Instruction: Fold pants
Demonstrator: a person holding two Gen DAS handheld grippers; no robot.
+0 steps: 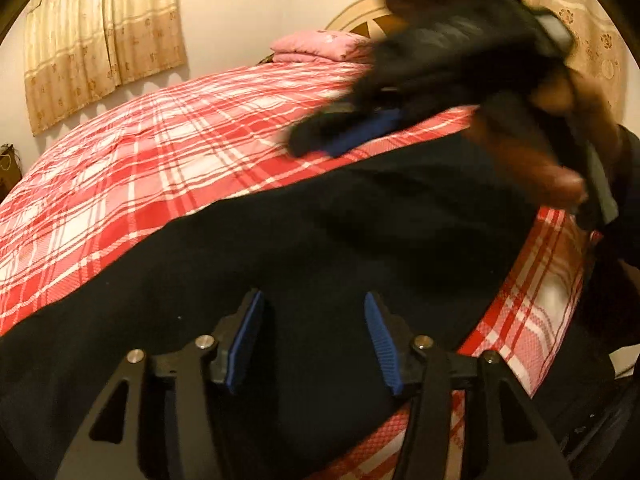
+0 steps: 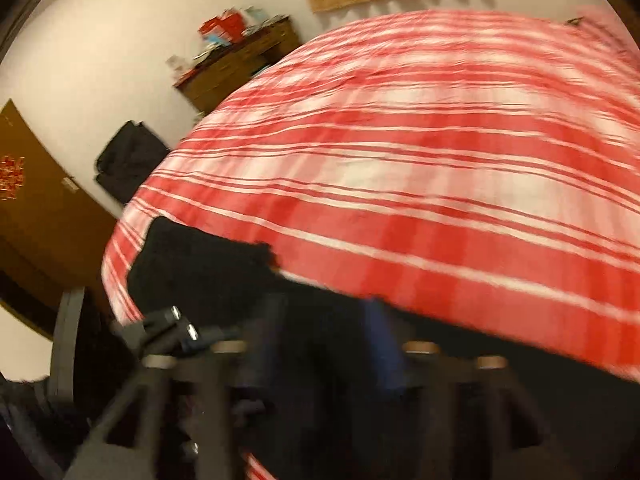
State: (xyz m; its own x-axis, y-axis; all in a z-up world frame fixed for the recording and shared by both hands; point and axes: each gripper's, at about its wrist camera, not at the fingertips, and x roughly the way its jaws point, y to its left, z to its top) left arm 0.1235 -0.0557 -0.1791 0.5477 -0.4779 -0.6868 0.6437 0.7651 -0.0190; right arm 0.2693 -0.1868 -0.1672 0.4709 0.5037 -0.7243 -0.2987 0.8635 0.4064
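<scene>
Dark pants (image 1: 320, 220) are lying across the frame's middle on a plaid bedspread (image 1: 140, 152); the left gripper (image 1: 312, 340) and right gripper (image 1: 344, 136) are hovering parted, gripping nothing.

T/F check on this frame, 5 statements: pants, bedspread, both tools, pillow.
1. The pants are dark and lie on the bed. True.
2. The bedspread is plain blue. False: it is red and white plaid.
3. The left tool is clamped on the pants. False: its blue pads stand apart above the fabric, with nothing pinched.
4. The right tool shows in the left wrist view, blurred, near the far edge of the pants. True.
5. The pillow at the head of the bed is green. False: it is pink.
</scene>
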